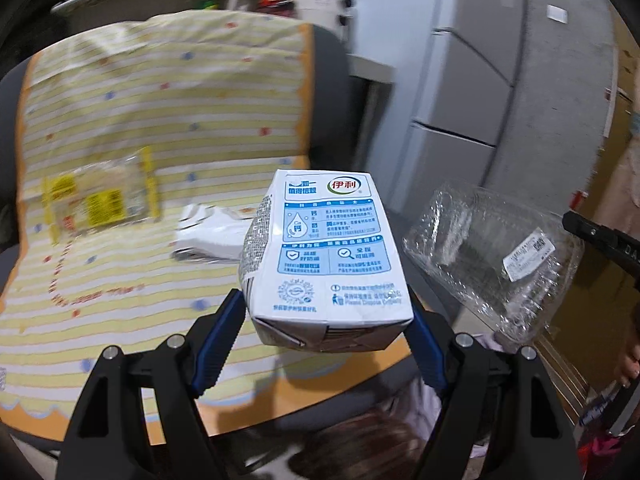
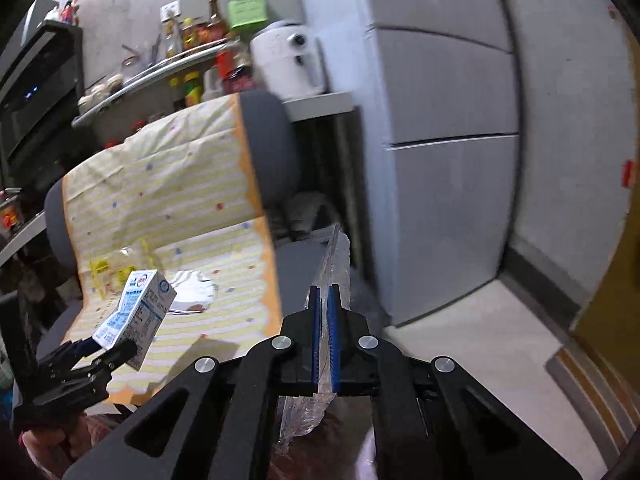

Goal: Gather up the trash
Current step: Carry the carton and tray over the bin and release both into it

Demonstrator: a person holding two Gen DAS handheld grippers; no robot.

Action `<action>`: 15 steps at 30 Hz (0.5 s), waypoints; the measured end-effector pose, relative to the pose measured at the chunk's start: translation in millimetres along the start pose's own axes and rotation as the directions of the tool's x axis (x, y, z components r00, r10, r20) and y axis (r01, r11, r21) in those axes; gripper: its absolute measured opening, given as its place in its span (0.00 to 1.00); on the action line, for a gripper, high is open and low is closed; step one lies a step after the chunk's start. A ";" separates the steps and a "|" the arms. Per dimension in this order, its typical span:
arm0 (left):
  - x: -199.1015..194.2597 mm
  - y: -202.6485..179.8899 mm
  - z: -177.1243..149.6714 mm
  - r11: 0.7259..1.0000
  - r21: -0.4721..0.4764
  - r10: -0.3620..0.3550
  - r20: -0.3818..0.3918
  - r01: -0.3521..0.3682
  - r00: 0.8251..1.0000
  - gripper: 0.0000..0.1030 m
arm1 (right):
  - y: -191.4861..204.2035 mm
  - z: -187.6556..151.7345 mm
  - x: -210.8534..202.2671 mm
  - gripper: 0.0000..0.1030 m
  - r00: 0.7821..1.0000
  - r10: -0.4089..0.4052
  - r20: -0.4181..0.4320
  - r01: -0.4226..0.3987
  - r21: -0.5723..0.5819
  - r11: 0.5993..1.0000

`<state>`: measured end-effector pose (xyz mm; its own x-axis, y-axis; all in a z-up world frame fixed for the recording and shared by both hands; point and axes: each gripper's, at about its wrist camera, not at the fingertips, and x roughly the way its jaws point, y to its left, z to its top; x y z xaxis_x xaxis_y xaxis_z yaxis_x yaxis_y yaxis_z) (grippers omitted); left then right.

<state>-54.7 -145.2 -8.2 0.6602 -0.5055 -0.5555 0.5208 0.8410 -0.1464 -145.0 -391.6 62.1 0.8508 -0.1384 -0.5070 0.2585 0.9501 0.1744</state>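
Observation:
My left gripper [image 1: 326,312] is shut on a white and blue milk carton [image 1: 324,252], held in the air over the chair's front edge; the same carton [image 2: 136,312] shows at the lower left of the right wrist view. My right gripper [image 2: 324,300] is shut on a clear plastic clamshell box [image 2: 334,268], seen edge-on between the blue pads; that box [image 1: 492,256] with a white label hangs to the right of the carton. On the chair seat lie a yellow-printed clear wrapper [image 1: 100,200] and a crumpled white paper [image 1: 212,232].
The grey chair [image 2: 268,148] is draped with a yellow striped cloth [image 1: 160,120]. A grey fridge [image 2: 448,140] stands to the right, with pale floor [image 2: 480,340] below it. A shelf with bottles [image 2: 192,60] and a white appliance [image 2: 284,60] are behind the chair.

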 end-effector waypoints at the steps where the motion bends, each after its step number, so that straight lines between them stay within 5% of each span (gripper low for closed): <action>1: 2.3 -8.5 0.7 1.000 0.011 -0.022 0.004 0.022 1.000 0.73 | -7.9 -1.8 -9.4 0.04 1.000 -0.023 0.004 0.023 0.004 1.000; 9: 20.6 -88.5 -4.7 0.969 0.147 -0.202 0.019 0.197 0.979 0.73 | -50.2 -24.1 -60.4 0.03 0.985 -0.173 0.015 0.172 0.035 0.984; 15: 25.9 -127.4 -20.8 0.933 0.225 -0.285 -0.021 0.282 0.958 0.73 | -81.7 -48.3 -61.3 0.03 0.975 -0.211 -0.073 0.217 0.084 0.972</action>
<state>-115.2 -261.5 -21.0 0.4734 -0.7199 -0.5076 0.7934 0.5988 -0.1094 -240.4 -447.3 38.2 0.7409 -0.3152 -0.5930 0.4747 0.8704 0.1305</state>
